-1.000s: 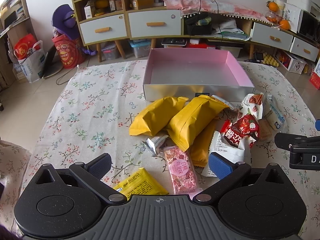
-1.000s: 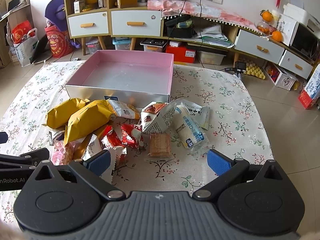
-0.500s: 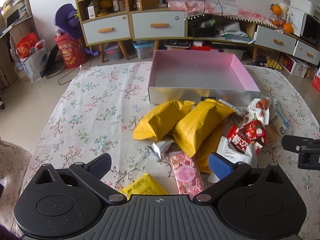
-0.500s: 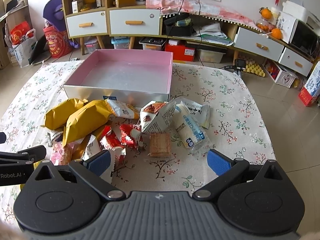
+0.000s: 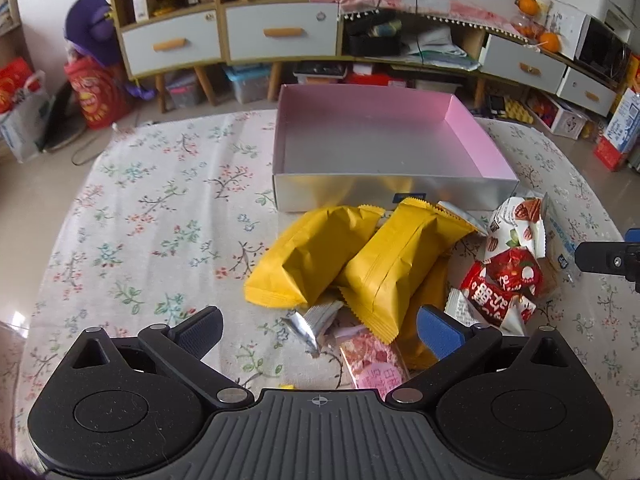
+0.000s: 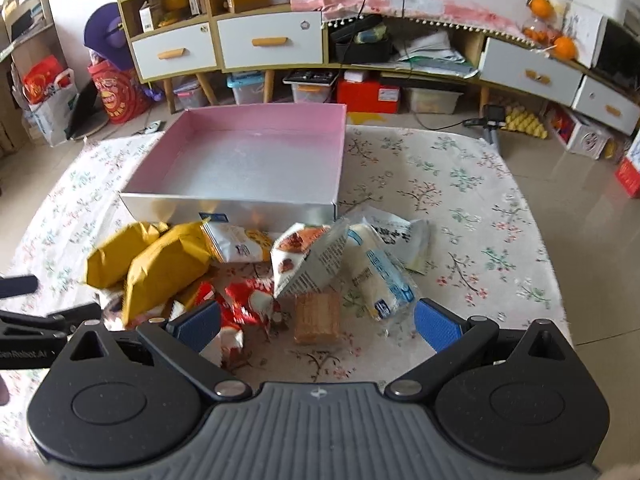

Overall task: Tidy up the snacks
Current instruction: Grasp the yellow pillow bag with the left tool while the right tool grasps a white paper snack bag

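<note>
One silver box (image 5: 394, 196) with a pink lining sits on the floral tablecloth (image 5: 160, 216), and every snack lies in a heap just in front of its near wall. Two puffy yellow bags (image 5: 316, 254) lean side by side closest to that wall on the box's left half, with one pink packet (image 5: 374, 364) and one small silver wrapper (image 5: 314, 320) further out from it. In front of the box's right corner lie one white pack with nut pictures (image 6: 308, 256), one clear pack with blue print (image 6: 380, 276), two red-and-white packets (image 5: 500, 284) and one brown wafer block (image 6: 318, 316). The left gripper (image 5: 320, 326) is spread wide over the pink packet, gripping nothing. The right gripper (image 6: 318, 322) is likewise spread wide, straddling the wafer block without touching it.
</note>
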`<state>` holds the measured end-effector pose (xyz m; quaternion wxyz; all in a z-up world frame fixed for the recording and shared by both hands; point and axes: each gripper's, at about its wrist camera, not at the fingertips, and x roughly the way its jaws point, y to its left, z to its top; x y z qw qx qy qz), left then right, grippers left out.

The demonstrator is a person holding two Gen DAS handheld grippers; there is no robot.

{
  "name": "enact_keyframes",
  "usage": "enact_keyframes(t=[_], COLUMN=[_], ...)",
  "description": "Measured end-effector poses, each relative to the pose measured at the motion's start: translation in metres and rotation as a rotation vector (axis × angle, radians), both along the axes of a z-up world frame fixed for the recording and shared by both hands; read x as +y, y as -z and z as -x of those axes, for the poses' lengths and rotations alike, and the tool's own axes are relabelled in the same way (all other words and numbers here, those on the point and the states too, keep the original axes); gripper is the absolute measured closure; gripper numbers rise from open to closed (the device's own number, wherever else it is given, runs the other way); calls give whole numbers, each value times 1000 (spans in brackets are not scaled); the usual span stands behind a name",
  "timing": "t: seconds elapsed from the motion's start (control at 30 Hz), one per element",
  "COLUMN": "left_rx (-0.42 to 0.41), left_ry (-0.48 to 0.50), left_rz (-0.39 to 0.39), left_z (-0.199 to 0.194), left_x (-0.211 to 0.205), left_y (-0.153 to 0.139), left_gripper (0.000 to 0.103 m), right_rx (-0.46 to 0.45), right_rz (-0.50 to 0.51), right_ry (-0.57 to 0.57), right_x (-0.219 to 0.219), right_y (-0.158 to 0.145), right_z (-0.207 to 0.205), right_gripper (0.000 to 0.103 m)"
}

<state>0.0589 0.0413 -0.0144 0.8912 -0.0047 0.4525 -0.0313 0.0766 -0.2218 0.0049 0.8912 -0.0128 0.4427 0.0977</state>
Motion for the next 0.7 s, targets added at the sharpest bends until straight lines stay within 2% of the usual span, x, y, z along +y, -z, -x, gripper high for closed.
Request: enact_keyframes(t=[0.2,0.27,0.4,0.53,0.63,0.7], left_rx=[3,-1,-1,-4,14,15], left_ry=[18,15,8,21,43,51], left_rz=[3,21,95,135,151,147], left_z=[-23,-31,-43,-50,-57,-60], left_x=[5,11,27,36,37,38], left_y=[0,2,11,20,29,34], left_gripper=[2,4,14,27,39,40], right_rx=[69,88,150,216,256,268], right_rz=[-80,-119,-218,-315,-348,-353], right_ry=[18,30,68,110,123,126], right_x=[-9,-12,-18,-24,-25,-24], right_y=[4,6,18,34,42,45], right_z=[-24,-34,-53,-65,-68,-69], right_gripper=[1,5,15,25,32,34])
